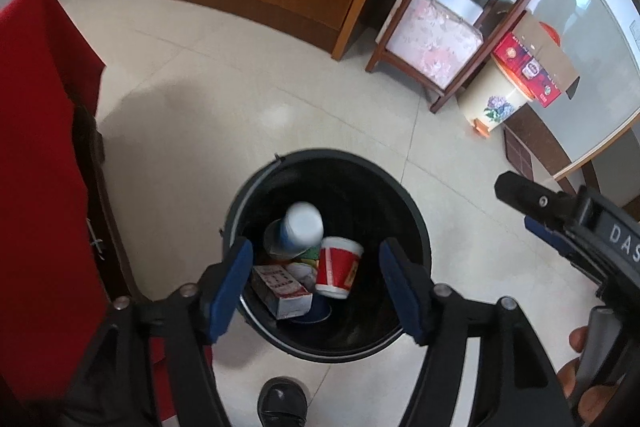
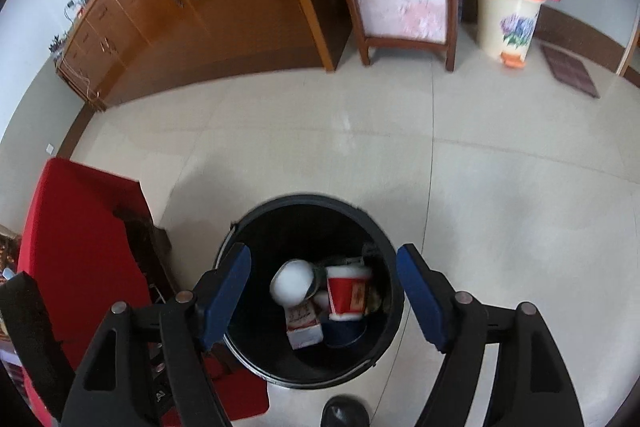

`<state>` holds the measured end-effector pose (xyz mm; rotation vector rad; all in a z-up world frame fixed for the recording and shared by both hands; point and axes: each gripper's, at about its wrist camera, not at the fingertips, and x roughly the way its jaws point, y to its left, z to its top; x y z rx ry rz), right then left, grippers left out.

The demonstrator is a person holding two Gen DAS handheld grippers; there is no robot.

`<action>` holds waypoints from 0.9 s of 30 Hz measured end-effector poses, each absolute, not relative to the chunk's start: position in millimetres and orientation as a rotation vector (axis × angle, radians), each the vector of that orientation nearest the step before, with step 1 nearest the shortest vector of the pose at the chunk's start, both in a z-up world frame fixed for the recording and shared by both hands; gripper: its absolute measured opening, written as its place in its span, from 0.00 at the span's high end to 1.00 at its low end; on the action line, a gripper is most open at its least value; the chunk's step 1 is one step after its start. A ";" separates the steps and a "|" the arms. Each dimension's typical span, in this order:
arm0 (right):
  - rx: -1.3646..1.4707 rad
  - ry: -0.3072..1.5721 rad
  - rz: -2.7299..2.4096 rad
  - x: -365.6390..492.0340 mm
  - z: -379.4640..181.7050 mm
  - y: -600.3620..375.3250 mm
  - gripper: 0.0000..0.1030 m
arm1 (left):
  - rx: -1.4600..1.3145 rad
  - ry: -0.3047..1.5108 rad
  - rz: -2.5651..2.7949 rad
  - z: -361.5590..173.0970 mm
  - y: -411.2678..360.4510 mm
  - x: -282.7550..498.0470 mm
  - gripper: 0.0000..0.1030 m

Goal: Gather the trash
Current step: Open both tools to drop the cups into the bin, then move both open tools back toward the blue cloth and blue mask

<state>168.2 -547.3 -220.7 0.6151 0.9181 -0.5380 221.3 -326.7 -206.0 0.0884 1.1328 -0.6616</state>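
A black round trash bin [image 1: 404, 195] stands on the tiled floor, also in the right wrist view [image 2: 384, 239]. Inside lie a white bottle [image 1: 302, 227], a red and white paper cup [image 1: 338, 267] and a red and white small box [image 1: 282, 289]. In the right wrist view the bottle [image 2: 294, 281], the cup [image 2: 346, 293] and the box [image 2: 304, 327] show too. My left gripper [image 1: 316, 287] is open and empty above the bin. My right gripper [image 2: 324, 291] is open and empty above the bin; it also shows at the right of the left wrist view [image 1: 560, 219].
A red-covered table [image 1: 36, 163] stands left of the bin. A wooden cabinet [image 2: 192, 7] lines the far wall. A wooden stand with a floral bag [image 1: 432, 43], a cream flowered pedal bin [image 1: 494, 99] under a red carton [image 1: 528, 67], and a dark mat [image 2: 568, 69] lie beyond. My shoe [image 1: 282, 403] is near the bin.
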 end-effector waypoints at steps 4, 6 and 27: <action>0.610 0.864 -0.535 165.3 -206.1 -543.4 0.25 | 0.077 1.079 -0.643 -183.1 -310.9 217.6 0.34; 0.601 0.855 -0.526 165.3 -201.1 -540.0 0.25 | 0.070 1.049 -0.623 -167.3 -297.2 214.5 0.34; 0.329 0.798 -0.294 162.8 -132.5 -372.9 0.25 | -0.006 0.838 -0.364 -71.1 -135.2 188.9 0.34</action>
